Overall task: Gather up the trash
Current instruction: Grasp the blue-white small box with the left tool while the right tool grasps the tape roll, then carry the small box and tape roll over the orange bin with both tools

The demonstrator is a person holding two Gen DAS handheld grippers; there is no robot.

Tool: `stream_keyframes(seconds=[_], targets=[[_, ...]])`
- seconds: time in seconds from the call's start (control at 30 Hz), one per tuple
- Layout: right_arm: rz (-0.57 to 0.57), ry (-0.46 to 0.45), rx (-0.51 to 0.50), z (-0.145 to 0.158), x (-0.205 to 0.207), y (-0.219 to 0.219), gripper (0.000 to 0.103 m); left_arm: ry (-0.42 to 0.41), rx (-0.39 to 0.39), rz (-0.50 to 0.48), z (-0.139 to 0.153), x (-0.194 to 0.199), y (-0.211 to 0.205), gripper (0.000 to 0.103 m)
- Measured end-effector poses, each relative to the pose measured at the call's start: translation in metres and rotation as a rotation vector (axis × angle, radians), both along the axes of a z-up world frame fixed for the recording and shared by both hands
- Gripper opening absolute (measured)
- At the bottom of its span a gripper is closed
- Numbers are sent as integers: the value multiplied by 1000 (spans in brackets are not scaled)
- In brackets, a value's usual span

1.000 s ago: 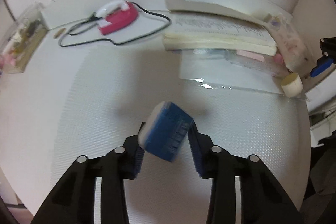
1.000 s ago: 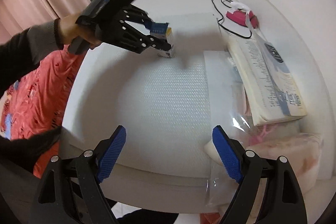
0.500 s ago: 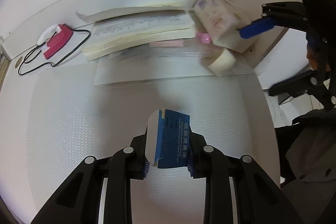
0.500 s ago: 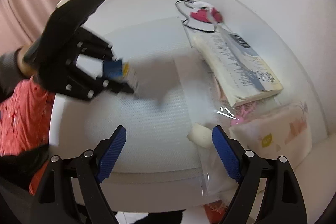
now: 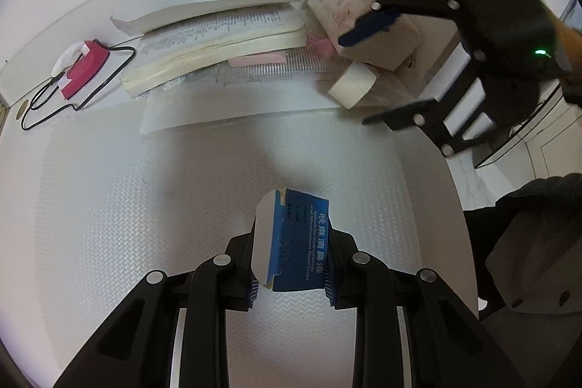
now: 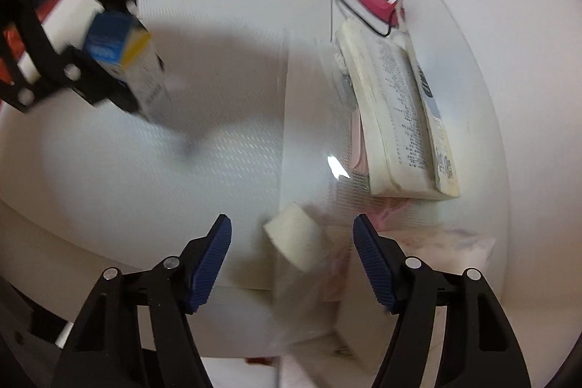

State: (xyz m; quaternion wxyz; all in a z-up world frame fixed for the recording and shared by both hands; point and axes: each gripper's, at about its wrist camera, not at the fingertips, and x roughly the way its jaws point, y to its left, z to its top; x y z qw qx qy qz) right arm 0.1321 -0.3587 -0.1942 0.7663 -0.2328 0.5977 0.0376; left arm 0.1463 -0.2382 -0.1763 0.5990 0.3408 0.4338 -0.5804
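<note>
- The white counter (image 5: 109, 206) fills most of both views, under a textured mat.
- An open book (image 6: 396, 119) lies right of centre in the right wrist view; it sits at upper centre in the left wrist view.
- The left claw (image 5: 291, 282) at bottom centre pinches a blue nasal drops box (image 5: 294, 242), held above the mat.
- The right claw (image 6: 291, 260), spread wide at the bottom of its frame, straddles a cream tape roll (image 6: 294, 239) near the counter edge without touching it.
- A pink corded device (image 5: 82, 68) rests at upper left.
</note>
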Motion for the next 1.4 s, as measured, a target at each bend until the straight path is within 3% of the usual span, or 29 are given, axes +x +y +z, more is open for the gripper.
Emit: stream_keyframes(seconds=[0.07,0.13,0.2,0.33,0.4,1.03,1.27,1.4], targets=[[29,28,-44,-8,4,-1,68,5,-2,8,0,2,-1,29],[53,54,-52,-15,5,-1,51,7,-1,15,-2,2,-3,29],[63,64,-67,-22,4,-2,41,9,-1,18,-2,1,-5,29],[79,50,-62,-24,-3,-2,38,4,6,29,-5,-1,-5,29],[83,38,-44,-20,-6,-3,24,9,5,37,-5,-2,-2,29],[178,-8,227,31,-16,27,24,-15,4,179,15,-12,34,29],[224,24,446,50,-12,49,24,-32,0,300,33,-23,76,29],[276,45,517,59,-11,68,24,-45,9,376,40,-32,103,29]])
